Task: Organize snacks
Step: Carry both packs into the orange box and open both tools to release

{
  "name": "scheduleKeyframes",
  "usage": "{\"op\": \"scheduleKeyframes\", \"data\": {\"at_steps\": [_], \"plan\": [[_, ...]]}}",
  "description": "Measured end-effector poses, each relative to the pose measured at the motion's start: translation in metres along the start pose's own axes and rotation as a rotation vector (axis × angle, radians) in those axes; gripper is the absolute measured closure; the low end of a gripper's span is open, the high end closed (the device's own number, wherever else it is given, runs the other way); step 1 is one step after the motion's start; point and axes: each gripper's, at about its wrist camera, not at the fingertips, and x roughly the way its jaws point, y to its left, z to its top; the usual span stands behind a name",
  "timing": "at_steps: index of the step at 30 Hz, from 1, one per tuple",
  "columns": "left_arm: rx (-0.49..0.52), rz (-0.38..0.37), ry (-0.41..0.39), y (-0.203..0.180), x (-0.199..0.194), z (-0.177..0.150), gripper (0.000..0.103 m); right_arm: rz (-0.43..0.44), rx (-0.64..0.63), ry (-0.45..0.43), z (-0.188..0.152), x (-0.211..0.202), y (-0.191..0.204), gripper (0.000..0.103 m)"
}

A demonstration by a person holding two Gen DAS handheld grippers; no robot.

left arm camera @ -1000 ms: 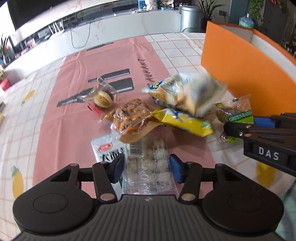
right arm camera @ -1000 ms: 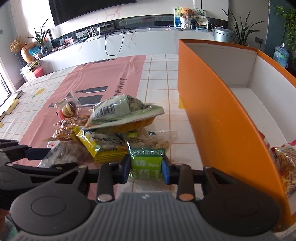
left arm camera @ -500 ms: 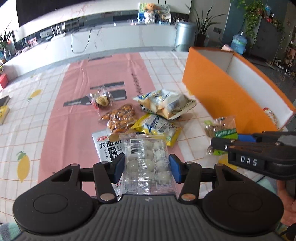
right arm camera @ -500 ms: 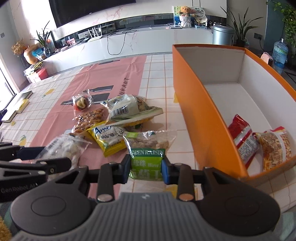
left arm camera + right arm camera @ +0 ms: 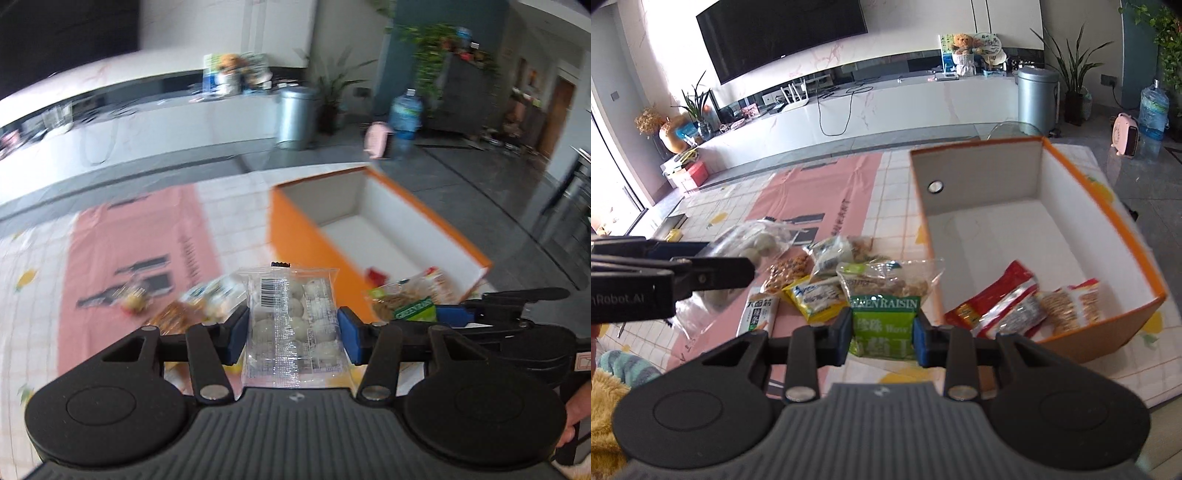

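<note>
My left gripper (image 5: 292, 336) is shut on a clear packet of white round sweets (image 5: 291, 317), held in the air above the table. My right gripper (image 5: 882, 336) is shut on a green raisin bag (image 5: 884, 317), also lifted. In the right wrist view the left gripper (image 5: 701, 273) shows at the left edge with its clear packet (image 5: 753, 243). The orange box (image 5: 1108, 206) with white inside stands to the right and holds a red packet (image 5: 993, 295) and a cracker packet (image 5: 1071, 302). In the left wrist view the raisin bag (image 5: 410, 302) hangs in front of the box (image 5: 295, 221).
More snacks lie on the pink mat (image 5: 820, 192): a yellow packet (image 5: 816, 295), a white packet with red print (image 5: 759, 310), a nut bag (image 5: 786, 269) and a pale green bag (image 5: 831, 251). A checked tablecloth (image 5: 894, 206) covers the table. A fuzzy yellow fabric (image 5: 602, 417) lies at the lower left.
Both grippers have risen with their packets and swung toward the orange box, whose inside now shows in both views. The snack pile on the mat looks smaller and farther below.
</note>
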Motion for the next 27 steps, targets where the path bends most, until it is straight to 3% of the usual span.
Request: {"op": "scheduleKeyframes", "data": {"at_steps": [5, 13, 27], "plan": [[0.053, -0.085, 0.022, -0.036, 0.026, 0.032, 0.044, -0.012, -0.002, 0.002, 0.014, -0.022, -0.038, 0.072], [0.167, -0.123, 0.092, -0.081, 0.076, 0.066, 0.044, -0.064, -0.028, 0.031, 0.039, -0.025, -0.098, 0.072], [0.461, -0.087, 0.281, -0.115, 0.176, 0.074, 0.044, -0.056, -0.14, 0.173, 0.065, 0.044, -0.147, 0.072]]}}
